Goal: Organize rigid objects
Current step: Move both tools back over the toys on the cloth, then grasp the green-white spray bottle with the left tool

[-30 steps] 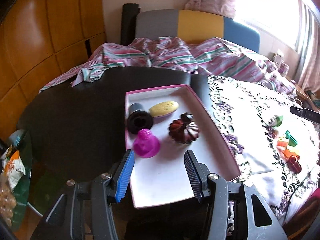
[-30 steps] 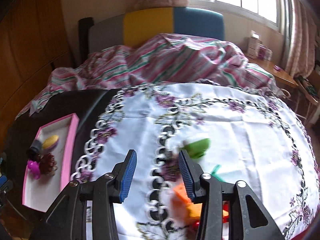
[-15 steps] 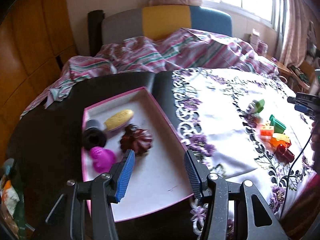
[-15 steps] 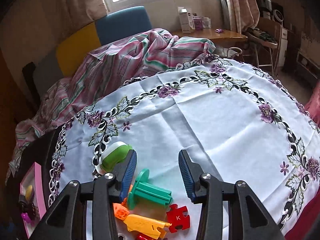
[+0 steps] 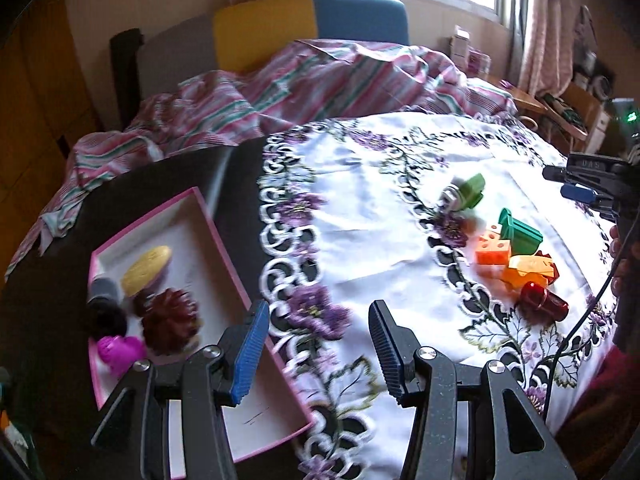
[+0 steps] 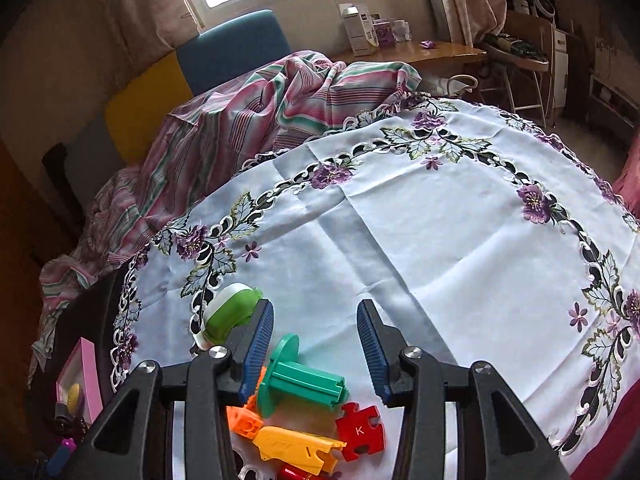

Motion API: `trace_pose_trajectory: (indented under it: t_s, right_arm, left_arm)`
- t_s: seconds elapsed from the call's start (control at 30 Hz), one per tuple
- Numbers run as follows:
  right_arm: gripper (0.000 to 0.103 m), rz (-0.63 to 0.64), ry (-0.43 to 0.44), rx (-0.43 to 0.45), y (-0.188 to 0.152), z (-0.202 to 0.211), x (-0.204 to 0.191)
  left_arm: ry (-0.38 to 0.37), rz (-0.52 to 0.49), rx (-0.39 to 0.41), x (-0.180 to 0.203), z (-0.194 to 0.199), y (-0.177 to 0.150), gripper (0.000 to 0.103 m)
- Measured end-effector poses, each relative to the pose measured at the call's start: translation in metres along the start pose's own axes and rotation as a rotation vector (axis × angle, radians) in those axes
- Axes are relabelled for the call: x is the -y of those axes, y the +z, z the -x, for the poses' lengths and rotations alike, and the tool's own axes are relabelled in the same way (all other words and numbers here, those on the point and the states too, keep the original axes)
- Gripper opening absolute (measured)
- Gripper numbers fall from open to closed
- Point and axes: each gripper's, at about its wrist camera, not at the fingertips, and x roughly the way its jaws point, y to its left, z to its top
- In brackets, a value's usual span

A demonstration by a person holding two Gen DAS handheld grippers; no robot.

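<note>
A pink-rimmed white tray [image 5: 208, 216] lies on the dark table and holds a yellow oval piece [image 5: 146, 266], a black cylinder [image 5: 105, 308], a dark red fluted piece [image 5: 170, 324] and a magenta piece [image 5: 120, 350]. On the embroidered cloth lie a light green capped piece [image 6: 230, 314], a teal spool [image 6: 300, 382], an orange block [image 5: 494, 250], a yellow piece [image 6: 298, 448], a red puzzle piece [image 6: 360, 430] and a red cylinder [image 5: 544, 302]. My left gripper [image 5: 316, 350] is open and empty over the tray's right rim. My right gripper [image 6: 316, 348] is open and empty just above the teal spool.
The white cloth with purple flowers [image 6: 420, 216] covers the right part of the round table. A striped blanket [image 5: 312, 80] is heaped at the far edge before a grey, yellow and blue chair back [image 5: 264, 28]. A wooden side table [image 6: 432, 50] stands by the window.
My left gripper has swung right, from over the tray towards the cloth. My right gripper has swung right and settled over the toy pile. Both stay open.
</note>
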Motion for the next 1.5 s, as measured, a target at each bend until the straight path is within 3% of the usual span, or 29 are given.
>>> trace_pose_trajectory:
  t_s: [0.37, 0.43, 0.5, 0.53, 0.6, 0.7, 0.87, 1.03, 1.07, 1.1, 1.23, 1.5]
  right_arm:
    - [0.044, -0.104, -0.002, 0.000, 0.005, 0.000, 0.022]
    - [0.044, -0.108, 0.006, -0.005, 0.005, -0.001, 0.022]
    - [0.044, -0.109, 0.011, -0.008, 0.005, -0.002, 0.022]
    - [0.044, -0.110, 0.015, -0.010, 0.005, -0.002, 0.022]
    - [0.044, -0.116, 0.023, -0.011, 0.005, -0.002, 0.023]
    - [0.044, -0.132, 0.038, -0.020, 0.005, -0.004, 0.025]
    - [0.044, -0.144, 0.048, -0.028, 0.006, -0.006, 0.028]
    - [0.044, -0.141, 0.047, -0.037, 0.005, -0.008, 0.027]
    - [0.044, -0.138, 0.048, -0.041, 0.005, -0.009, 0.027]
    - [0.044, -0.137, 0.047, -0.044, 0.005, -0.009, 0.027]
    - [0.044, -0.151, 0.042, -0.056, 0.005, -0.012, 0.031]
    - [0.044, -0.148, 0.077, -0.145, -0.002, -0.028, 0.027]
  left_arm:
    - [-0.148, -0.124, -0.051, 0.062, -0.053, 0.048, 0.053]
    - [-0.170, -0.147, -0.059, 0.076, -0.065, 0.059, 0.057]
    - [-0.197, -0.203, -0.040, 0.094, -0.074, 0.071, 0.074]
    - [-0.197, -0.232, -0.037, 0.103, -0.079, 0.076, 0.077]
    - [-0.218, -0.289, -0.025, 0.118, -0.088, 0.088, 0.080]
    - [-0.192, -0.373, -0.002, 0.138, -0.106, 0.107, 0.083]
    - [-0.203, -0.446, -0.033, 0.160, -0.135, 0.123, 0.083]
    - [-0.245, -0.450, -0.093, 0.175, -0.161, 0.127, 0.080]
    - [-0.248, -0.453, -0.105, 0.178, -0.165, 0.126, 0.069]
    - [-0.257, -0.450, -0.124, 0.178, -0.169, 0.123, 0.051]
    - [-0.280, -0.381, -0.122, 0.163, -0.164, 0.114, 0.050]
    - [-0.213, -0.265, -0.082, 0.112, -0.114, 0.075, 0.050]
